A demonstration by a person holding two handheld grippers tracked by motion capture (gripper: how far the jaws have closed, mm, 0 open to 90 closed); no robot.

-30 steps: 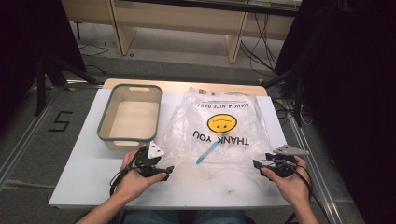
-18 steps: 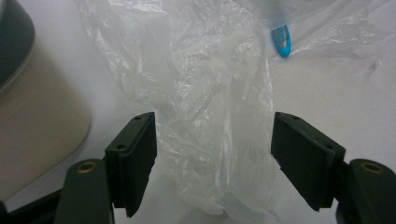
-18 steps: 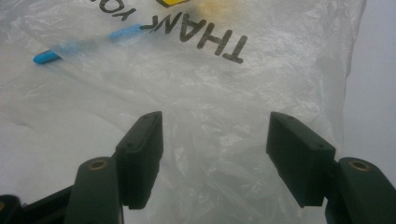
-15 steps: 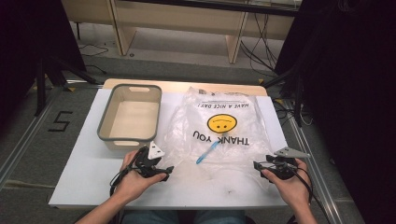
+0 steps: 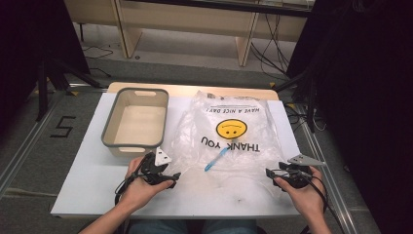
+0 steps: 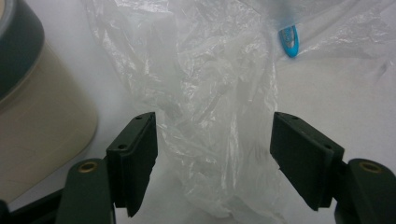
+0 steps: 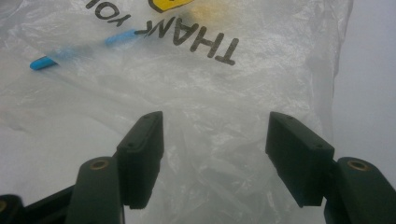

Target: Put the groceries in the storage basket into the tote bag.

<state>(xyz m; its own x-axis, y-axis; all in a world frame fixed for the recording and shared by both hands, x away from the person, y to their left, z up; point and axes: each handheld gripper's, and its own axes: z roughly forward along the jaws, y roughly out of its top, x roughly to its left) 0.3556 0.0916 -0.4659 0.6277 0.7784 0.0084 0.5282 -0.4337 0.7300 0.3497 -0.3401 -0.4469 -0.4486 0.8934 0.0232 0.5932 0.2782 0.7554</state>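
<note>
Fingers (image 6: 133,158) straddle bag (image 5: 229,136), mouth nearward.

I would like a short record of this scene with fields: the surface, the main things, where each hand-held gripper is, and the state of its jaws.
surface: white table
bag: clear plastic bag with a yellow smiley and "THANK YOU" print, lying flat
item in bag: blue pen-like thing, seen through the plastic
bin: grey-rimmed beige bin, left of the bag
left hand-held gripper: at the bag's near left corner, jaws open, crumpled plastic between them
right hand-held gripper: at the bag's near right corner, jaws open over the plastic
</note>
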